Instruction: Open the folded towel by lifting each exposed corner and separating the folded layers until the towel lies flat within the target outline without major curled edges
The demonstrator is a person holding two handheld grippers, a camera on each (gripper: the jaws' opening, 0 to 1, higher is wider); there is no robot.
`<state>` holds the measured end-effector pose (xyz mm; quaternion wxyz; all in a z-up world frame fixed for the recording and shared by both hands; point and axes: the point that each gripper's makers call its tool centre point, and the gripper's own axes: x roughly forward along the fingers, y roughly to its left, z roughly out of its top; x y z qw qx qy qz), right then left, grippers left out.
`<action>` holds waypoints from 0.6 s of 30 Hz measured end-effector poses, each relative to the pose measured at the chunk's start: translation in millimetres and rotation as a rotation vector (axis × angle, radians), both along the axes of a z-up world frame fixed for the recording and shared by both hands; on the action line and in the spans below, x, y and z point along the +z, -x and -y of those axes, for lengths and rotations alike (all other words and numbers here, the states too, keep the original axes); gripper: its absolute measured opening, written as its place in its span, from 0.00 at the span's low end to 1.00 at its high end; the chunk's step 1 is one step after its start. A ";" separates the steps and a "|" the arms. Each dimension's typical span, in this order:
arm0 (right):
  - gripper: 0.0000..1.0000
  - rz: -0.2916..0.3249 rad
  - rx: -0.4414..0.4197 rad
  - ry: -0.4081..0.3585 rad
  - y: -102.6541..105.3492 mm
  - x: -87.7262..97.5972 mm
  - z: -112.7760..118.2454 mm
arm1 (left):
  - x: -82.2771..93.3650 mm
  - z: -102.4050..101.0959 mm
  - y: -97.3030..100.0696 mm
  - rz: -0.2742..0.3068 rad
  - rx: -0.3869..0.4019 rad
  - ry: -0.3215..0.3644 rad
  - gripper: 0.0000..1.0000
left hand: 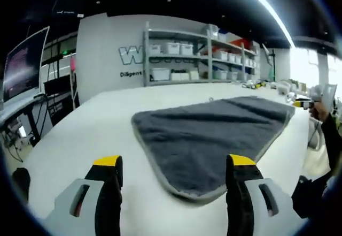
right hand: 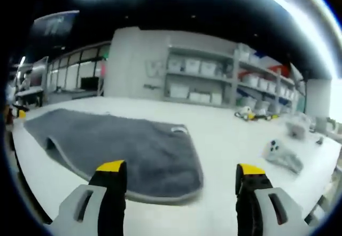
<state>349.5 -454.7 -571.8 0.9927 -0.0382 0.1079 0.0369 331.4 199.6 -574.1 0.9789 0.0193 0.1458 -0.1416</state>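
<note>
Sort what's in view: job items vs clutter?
Job: towel, left hand-held gripper open, right hand-held gripper open, table.
Clutter: shelves with bins, monitor, small grey object on the table, yellow item.

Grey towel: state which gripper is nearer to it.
Roughly level, perhaps left. The left gripper straddles the grey towel's near corner; the right gripper hangs at its rounded edge, both open.

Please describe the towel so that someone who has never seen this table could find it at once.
Look at the large white table in front of the storage shelves. On it lies a dark grey towel with a lighter grey sewn edge, spread out wide. It is the only big soft dark thing there; the other items on the table are small.
</note>
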 end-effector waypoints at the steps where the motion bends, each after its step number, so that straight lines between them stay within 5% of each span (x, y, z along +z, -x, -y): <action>1: 0.76 -0.015 -0.009 -0.017 -2.7 -5.9 3.0 | -2.7 1.0 -0.1 -0.010 0.000 0.010 0.70; 5: 0.56 -0.059 -0.020 -0.079 -6.8 -19.2 6.1 | -9.6 2.0 0.4 -0.041 -0.005 0.010 0.58; 9: 0.54 -0.083 -0.052 -0.072 -7.3 -26.7 10.4 | -19.7 1.5 2.0 -0.091 -0.009 -0.027 0.50; 14: 0.38 -0.105 -0.055 -0.055 -6.4 -28.6 6.8 | -25.3 -0.3 3.5 -0.117 -0.023 -0.015 0.26; 18: 0.35 -0.111 -0.060 -0.020 -7.6 -29.4 7.1 | -27.0 -0.6 2.4 -0.120 -0.022 -0.031 0.23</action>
